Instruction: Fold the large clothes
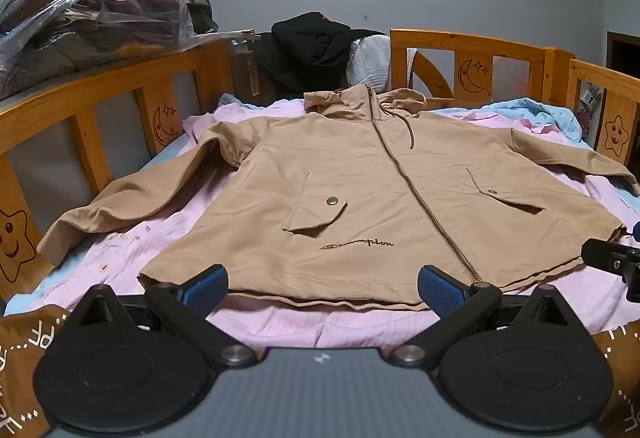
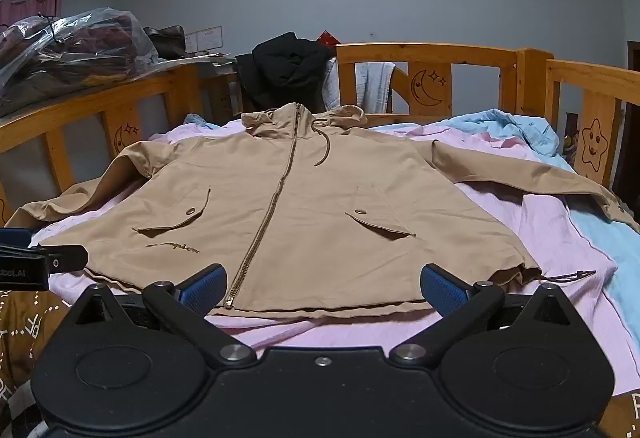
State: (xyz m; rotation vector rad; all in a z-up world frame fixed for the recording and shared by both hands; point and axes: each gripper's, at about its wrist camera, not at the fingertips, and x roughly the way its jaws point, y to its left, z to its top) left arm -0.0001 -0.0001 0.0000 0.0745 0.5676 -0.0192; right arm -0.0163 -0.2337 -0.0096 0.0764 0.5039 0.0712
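A tan zip-up hooded jacket lies flat and face up on a pink sheet, zipped, with both sleeves spread out to the sides and the hood at the far end. My left gripper hovers open just short of the hem, left of the zipper's end. My right gripper hovers open at the hem, right of the zipper's end. Nothing sits between either pair of blue pads. The right gripper's tip shows at the right edge of the left wrist view, the left gripper's at the left edge of the right wrist view.
A wooden bed rail with moon and star carvings surrounds the bed. Black clothing is heaped at the far rail. A plastic-wrapped bundle rests on the left rail. A light blue sheet lies at the right.
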